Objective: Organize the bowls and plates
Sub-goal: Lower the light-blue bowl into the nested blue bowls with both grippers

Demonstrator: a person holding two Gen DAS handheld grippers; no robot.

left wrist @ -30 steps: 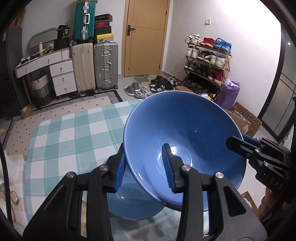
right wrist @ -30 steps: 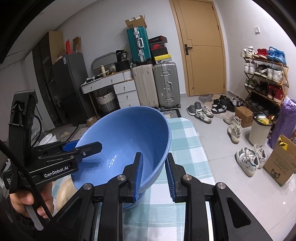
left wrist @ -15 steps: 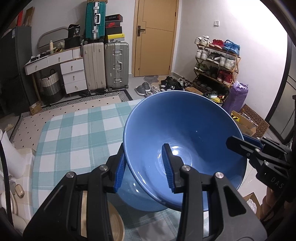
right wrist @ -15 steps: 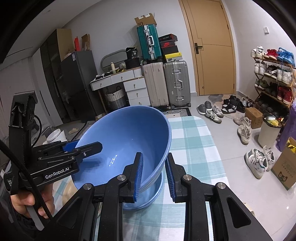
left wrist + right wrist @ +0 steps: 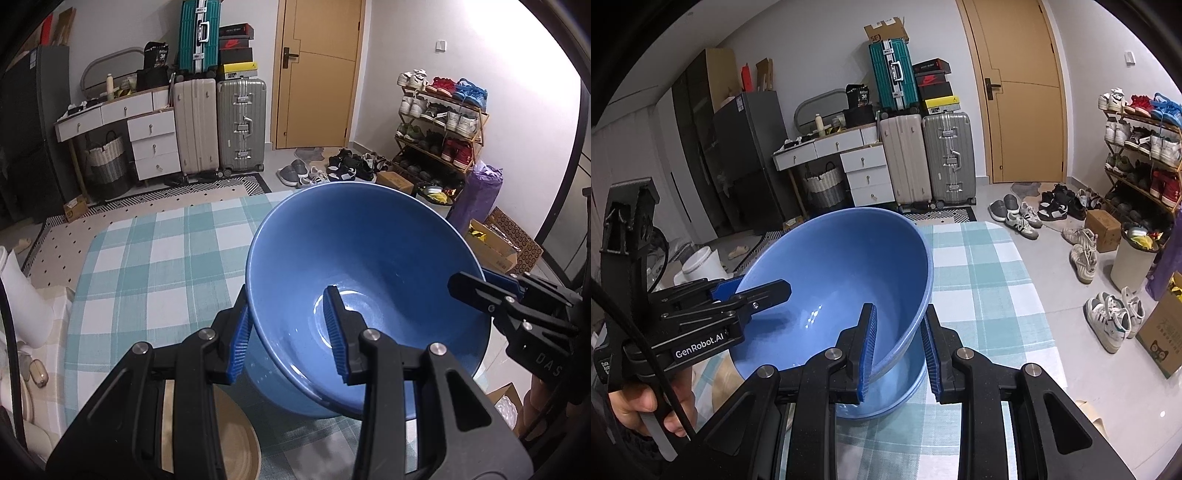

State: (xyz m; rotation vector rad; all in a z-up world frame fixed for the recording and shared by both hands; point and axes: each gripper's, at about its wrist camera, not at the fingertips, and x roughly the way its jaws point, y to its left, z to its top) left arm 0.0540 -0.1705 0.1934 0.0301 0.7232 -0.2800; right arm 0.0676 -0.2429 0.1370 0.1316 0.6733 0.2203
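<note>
Both tongs grip one blue bowl [image 5: 369, 280] by its rim, from opposite sides. Left tongs [image 5: 290, 336] are clamped narrow on the near-left rim, one blue pad inside the bowl, the other outside against the wall. Right tongs [image 5: 899, 349] are clamped likewise on the right rim, one pad in, one out. In my left view the right tongs reach in from the right edge and bite the far rim; in my right view the left tongs come in from the left, my hand [image 5: 646, 402] wrapped round their handle. Bowl is held tilted, its mouth facing toward me, just above a second blue bowl [image 5: 886, 391] that sits upright on the desk [image 5: 155, 258]. Whether the two bowls touch I cannot tell; the upper one hides most of the lower. Desk carries a teal-and-white checked cloth. A tan round plate [image 5: 236, 443] lies on the desk just beside the lower bowl, under my left tongs. Beyond the desk: floor, suitcases [image 5: 240, 125] against the wall, a white drawer unit [image 5: 147, 136], a wooden door [image 5: 317, 70], a shoe rack [image 5: 439, 125] with shoes scattered on the floor near it.
</note>
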